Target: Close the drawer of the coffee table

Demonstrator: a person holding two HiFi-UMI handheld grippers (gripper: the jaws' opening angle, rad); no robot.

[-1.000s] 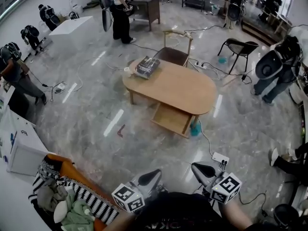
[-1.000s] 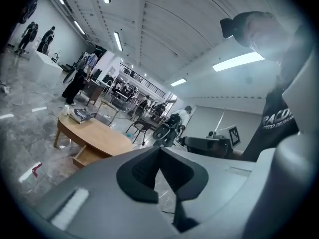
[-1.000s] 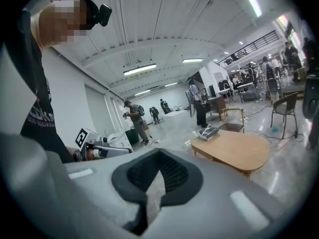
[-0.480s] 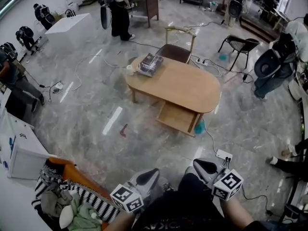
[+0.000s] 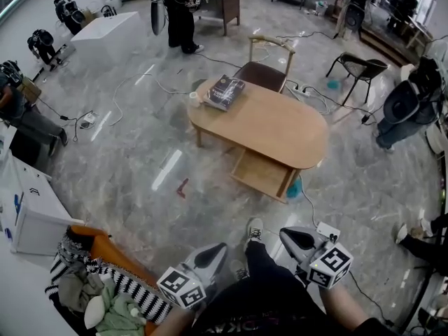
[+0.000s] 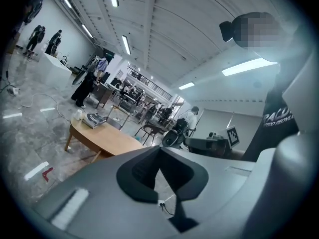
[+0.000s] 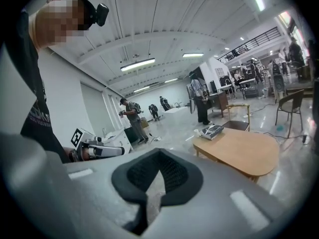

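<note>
One coffee table, one drawer standing open beneath its near edge, one book and one cup on top, left gripper and right gripper low, well apart from table, both jaws together, empty

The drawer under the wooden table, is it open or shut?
Open. The light wooden drawer sticks far out from beneath the oval wooden coffee table, toward the camera, with its inside showing.

Wooden drawer pulled out (fully) beneath coffee table
</note>
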